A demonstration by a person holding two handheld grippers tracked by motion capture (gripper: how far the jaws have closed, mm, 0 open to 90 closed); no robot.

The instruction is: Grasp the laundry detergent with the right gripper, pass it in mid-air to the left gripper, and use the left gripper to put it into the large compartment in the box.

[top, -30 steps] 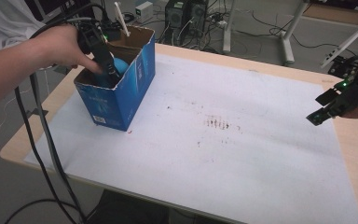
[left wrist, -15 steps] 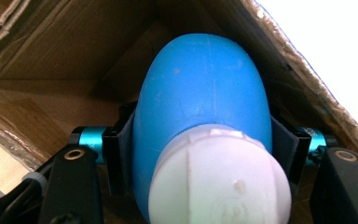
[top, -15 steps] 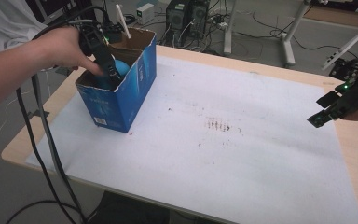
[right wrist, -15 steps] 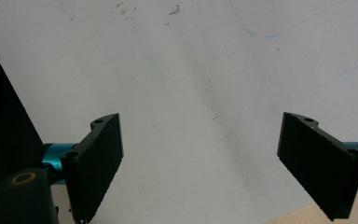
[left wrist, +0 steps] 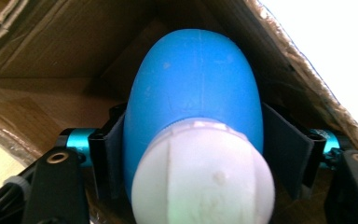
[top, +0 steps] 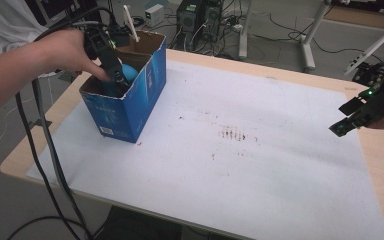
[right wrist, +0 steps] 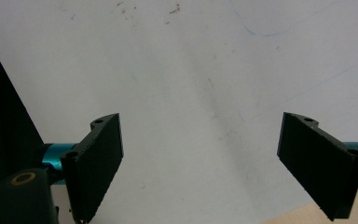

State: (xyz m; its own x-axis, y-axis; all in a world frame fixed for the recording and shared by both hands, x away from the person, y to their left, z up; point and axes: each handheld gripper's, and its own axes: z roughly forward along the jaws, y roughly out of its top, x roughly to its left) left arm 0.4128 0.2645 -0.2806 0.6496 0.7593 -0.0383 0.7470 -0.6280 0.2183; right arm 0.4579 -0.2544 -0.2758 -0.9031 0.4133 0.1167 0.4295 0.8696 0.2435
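1. Inside the box (top: 130,107) at the worktop's (top: 280,200) left end, the left tool (top: 117,80) reaches down around a blue bulb (left wrist: 193,88) with a white cap (left wrist: 203,175)
2. Its jaws have just been opening; the bulb sits between them, the pads close beside it
3. Well apart at the right edge, the right tool (top: 341,130) hovers with jaws spread wide, nothing between them

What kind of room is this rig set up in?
Most likely a lab or workshop. A light wooden table under a stained white sheet serves as the bench, black computer towers and loose cables sit on the grey floor behind it, and metal desk legs stand nearby.
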